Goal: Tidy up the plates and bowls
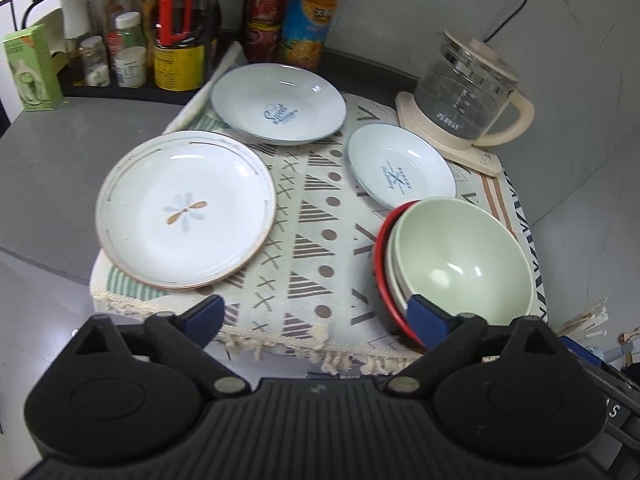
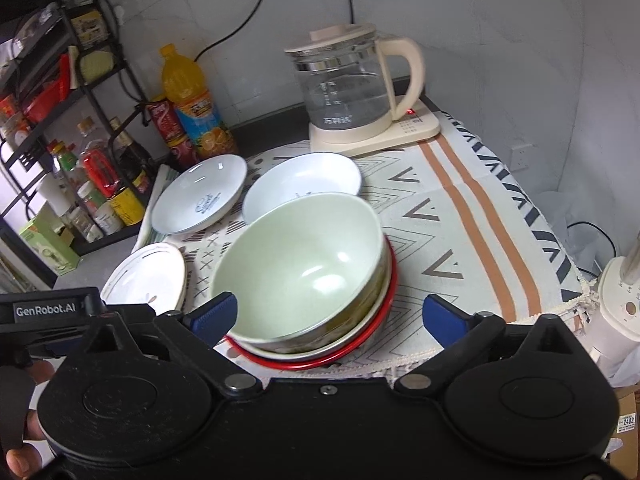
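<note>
- Bowl stack sits mouth-up near the front edge of the cloth. We count three nested: green bowl on top, a white one under it, a red-rimmed one at the bottom. The green one leans a bit instead of sitting flat in the nest.
- Round stuff, so no real long axis. All openings face up.
- Plates: three spots. Flower plate at front left, hanging slightly past the cloth's left edge onto the grey counter. It looks like there's a second plate under it, but we can't tell for sure from the rims.
- Script plate at the back, near the bottles; also maybe doubled.
- Small plate just behind the bowls, rim touching or nearly touching the stack.
- Kettle on its base at the back right, well apart from the bowls.
- Open room: the middle strip of cloth between the flower plate and the bowls is bare, and so is the striped right side in the right view.
- Left gripper: jaws spread wide, nothing between them; its right finger is just in front of the stack.
- Right gripper: also spread wide, fingers either side of the stack's near rim; we see no pad pressing on it.
</note>
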